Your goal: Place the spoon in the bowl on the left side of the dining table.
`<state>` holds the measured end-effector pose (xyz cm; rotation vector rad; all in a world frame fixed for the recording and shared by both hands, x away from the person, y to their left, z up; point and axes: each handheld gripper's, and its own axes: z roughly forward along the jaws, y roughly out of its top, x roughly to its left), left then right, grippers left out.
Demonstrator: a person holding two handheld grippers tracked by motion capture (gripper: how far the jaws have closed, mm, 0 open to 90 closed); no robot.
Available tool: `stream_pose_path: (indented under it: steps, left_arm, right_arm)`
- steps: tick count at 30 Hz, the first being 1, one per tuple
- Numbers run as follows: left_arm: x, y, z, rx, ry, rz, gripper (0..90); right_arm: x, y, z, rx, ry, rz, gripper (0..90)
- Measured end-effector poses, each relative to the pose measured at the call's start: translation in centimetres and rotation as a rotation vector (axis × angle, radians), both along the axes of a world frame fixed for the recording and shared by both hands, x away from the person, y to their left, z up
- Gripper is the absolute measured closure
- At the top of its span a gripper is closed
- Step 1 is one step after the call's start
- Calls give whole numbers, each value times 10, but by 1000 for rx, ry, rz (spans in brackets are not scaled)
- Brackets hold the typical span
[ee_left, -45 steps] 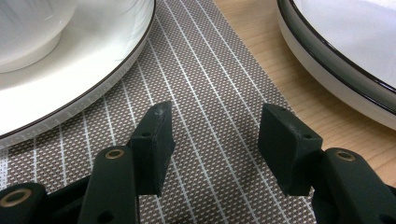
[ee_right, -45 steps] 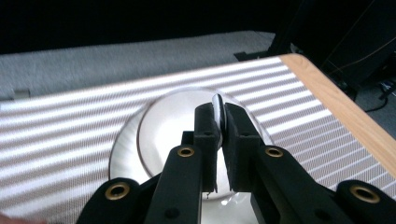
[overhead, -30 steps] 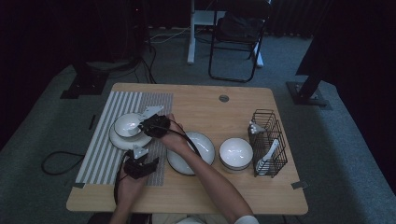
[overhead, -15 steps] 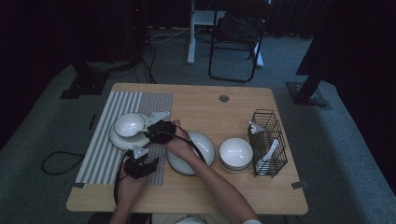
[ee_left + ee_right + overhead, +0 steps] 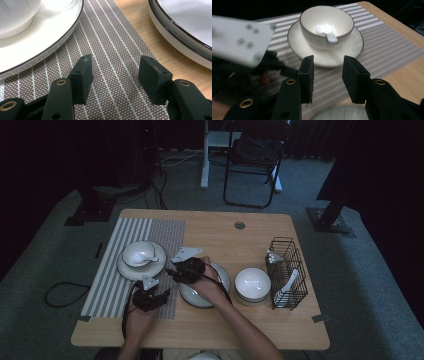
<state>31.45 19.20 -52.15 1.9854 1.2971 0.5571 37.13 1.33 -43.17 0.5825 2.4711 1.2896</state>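
striped mat (image 5: pixel 115 270), bare strip between plate (image 5: pixel 141 268) rim and right tool (image 5: pixel 176 270)

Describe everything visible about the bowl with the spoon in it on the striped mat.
The bowl is white with a thin dark rim and faint vertical ribbing on its outside, glossy like ceramic. It stands upright in the middle of a white dark-rimmed plate that lies on the striped placemat at the table's left side. A white spoon lies inside it, its handle towards the near rim. Nothing else touches it.
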Motion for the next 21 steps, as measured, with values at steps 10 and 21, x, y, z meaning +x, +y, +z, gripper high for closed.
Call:
stream_pose_path:
  steps: [10, 21]
  left_arm:
    - [0, 0, 0, 6, 2, -2, 461]
    - [0, -1, 0, 10, 1, -1, 461]
  right_arm:
    - [-36, -50, -4, 62, 15, -56, 581]
    - [-60, -78, -5, 88, -11, -96, 560]
